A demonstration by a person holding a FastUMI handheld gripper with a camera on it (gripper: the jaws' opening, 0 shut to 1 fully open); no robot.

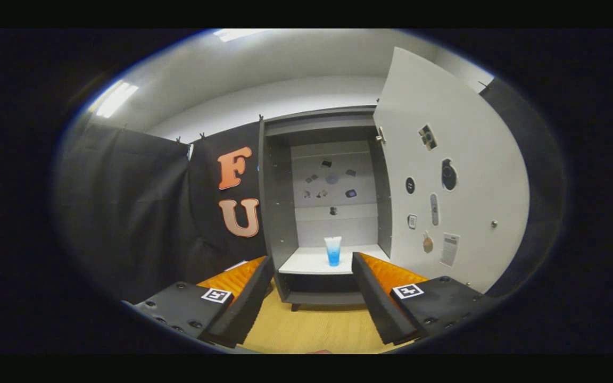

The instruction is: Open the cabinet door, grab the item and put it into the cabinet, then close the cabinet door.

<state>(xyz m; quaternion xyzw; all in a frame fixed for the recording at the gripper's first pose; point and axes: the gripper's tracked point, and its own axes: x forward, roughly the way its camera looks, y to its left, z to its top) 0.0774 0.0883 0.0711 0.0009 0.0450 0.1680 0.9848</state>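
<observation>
Gripper (313,276) fingers spread wide, holding nothing, nearest the lens. Beyond them the cup (332,251) stands upright on the cabinet shelf (306,263). Door (445,175) swung open to the right. Placing looks done; closing the door comes next, likely a push from its far right edge.

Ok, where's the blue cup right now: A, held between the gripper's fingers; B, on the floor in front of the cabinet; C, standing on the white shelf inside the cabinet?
C: the blue cup stands upright on the white shelf inside the open cabinet, beyond the open gripper.
</observation>
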